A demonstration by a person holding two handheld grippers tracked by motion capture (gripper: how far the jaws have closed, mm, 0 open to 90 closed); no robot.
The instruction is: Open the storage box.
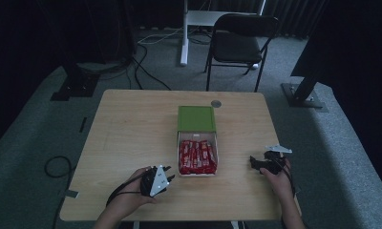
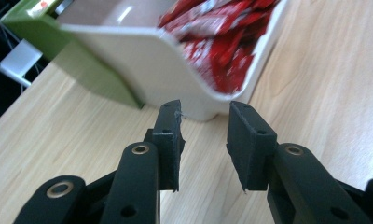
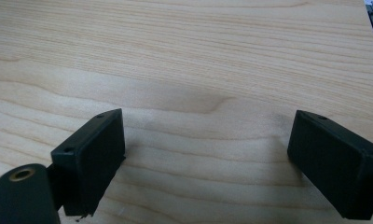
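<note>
Black jaws of the left gripper [image 2: 203, 116] rise closest to the lens in the left gripper view, standing a narrow gap apart with nothing between them. Bare wood shows through that gap, and the pads [image 2: 170, 135] press on nothing. Just beyond the tips sits the near corner of a white tray [image 2: 142, 65], apart from the jaws. Red packets [image 2: 222, 46] lie heaped inside it, reaching up to the rim. Behind the tray, touching its far end, stands a green lid [image 2: 89, 77].

From the high view, the left gripper [image 1: 166, 173] lies low over the wooden table [image 1: 132, 133], held in the person's left hand [image 1: 132, 191], with its tips pointing toward the tray's [image 1: 217, 143] front left corner. The red packets [image 1: 197, 156] fill the tray in a row, near the middle of the table. The green lid [image 1: 196, 118] lies flat right behind it.

On the other side, the right gripper [image 1: 255, 162] rests near the table's right edge, well apart from the tray, held by the right hand [image 1: 280, 179]. In the right gripper view its jaws stand wide, the right gripper [image 3: 205, 144] holding nothing, with only wood grain between them.

A small round grey disc [image 1: 216, 103] sits near the far edge. Beyond the table stands a black folding chair [image 1: 239, 40] on grey carpet.
</note>
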